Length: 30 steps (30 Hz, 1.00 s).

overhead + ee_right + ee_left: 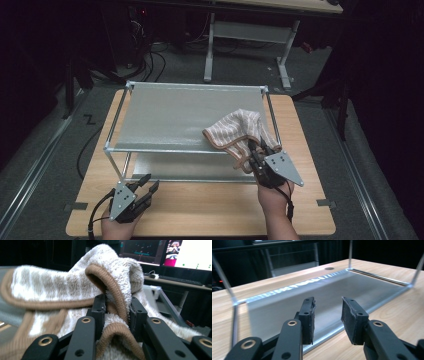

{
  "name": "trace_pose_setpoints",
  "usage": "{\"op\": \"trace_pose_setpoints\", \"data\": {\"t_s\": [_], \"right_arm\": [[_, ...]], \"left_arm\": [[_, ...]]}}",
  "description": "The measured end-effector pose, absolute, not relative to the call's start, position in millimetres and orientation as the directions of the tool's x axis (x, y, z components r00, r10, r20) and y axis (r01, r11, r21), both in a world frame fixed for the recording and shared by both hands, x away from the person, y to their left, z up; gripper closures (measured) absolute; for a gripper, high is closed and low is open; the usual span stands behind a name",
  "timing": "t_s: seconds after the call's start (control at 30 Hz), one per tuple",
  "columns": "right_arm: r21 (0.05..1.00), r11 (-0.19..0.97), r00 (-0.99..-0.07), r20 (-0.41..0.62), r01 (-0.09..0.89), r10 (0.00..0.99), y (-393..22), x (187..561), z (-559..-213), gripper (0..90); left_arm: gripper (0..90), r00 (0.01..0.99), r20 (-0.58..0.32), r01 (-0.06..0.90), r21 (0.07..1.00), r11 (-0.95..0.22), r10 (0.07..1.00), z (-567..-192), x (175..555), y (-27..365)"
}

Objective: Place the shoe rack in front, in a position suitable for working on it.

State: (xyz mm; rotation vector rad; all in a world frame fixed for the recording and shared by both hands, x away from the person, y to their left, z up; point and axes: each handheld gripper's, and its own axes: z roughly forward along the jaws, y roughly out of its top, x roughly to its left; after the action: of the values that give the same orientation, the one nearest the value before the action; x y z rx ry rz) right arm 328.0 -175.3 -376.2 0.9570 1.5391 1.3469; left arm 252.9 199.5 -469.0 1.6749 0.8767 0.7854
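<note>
Striped beige terry, the towel (239, 134) lies crumpled at the right front corner of the metal rack's upper shelf (175, 117), with one end drooping over the front rail toward the person. Going from the left: the left gripper (148, 183) sits low over the wooden table (210, 205), just before the rack's front left leg, and its jaws stand apart with nothing between them; in the left gripper view they point along the lower shelf (352, 287). That puts the towel up and well off to its right. The right gripper (256, 149) is the nearer one by far: its pads are clamped on a fold of the towel's brown-piped hem (110, 285). From there the cloth's bulk runs away and to the left over the shelf, so any spreading would likely go that way.
</note>
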Motion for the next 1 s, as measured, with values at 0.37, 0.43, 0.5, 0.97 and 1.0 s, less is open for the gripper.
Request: {"op": "trace_pose_setpoints", "data": {"t_s": [0.37,0.43,0.5,0.97,1.0], "right_arm": [[0.996,0.06,-0.204,-0.074,-0.071,0.976,-232,287,-348,70.4],[0.995,0.055,-0.177,-0.068,-0.078,0.982,-243,280,-344,70.4],[0.995,0.05,-0.145,-0.061,-0.083,0.988,-255,273,-341,70.4],[0.995,0.056,0.026,-0.058,0.078,0.998,-317,249,-374,70.1],[0.994,0.052,0.026,-0.054,0.097,0.998,-318,250,-381,70.1]], "left_arm": [[56.5,0.588,0.053,0.158,0.971,-0.179,0.807,-467,269,180],[56.1,0.605,0.042,0.162,0.971,-0.175,0.795,-468,274,174],[55.8,0.623,0.042,0.161,0.97,-0.181,0.781,-468,277,168],[55.1,0.688,0.06,0.13,0.97,-0.204,0.723,-467,292,135],[55.0,0.69,0.06,0.13,0.97,-0.204,0.722,-467,292,134]]}}
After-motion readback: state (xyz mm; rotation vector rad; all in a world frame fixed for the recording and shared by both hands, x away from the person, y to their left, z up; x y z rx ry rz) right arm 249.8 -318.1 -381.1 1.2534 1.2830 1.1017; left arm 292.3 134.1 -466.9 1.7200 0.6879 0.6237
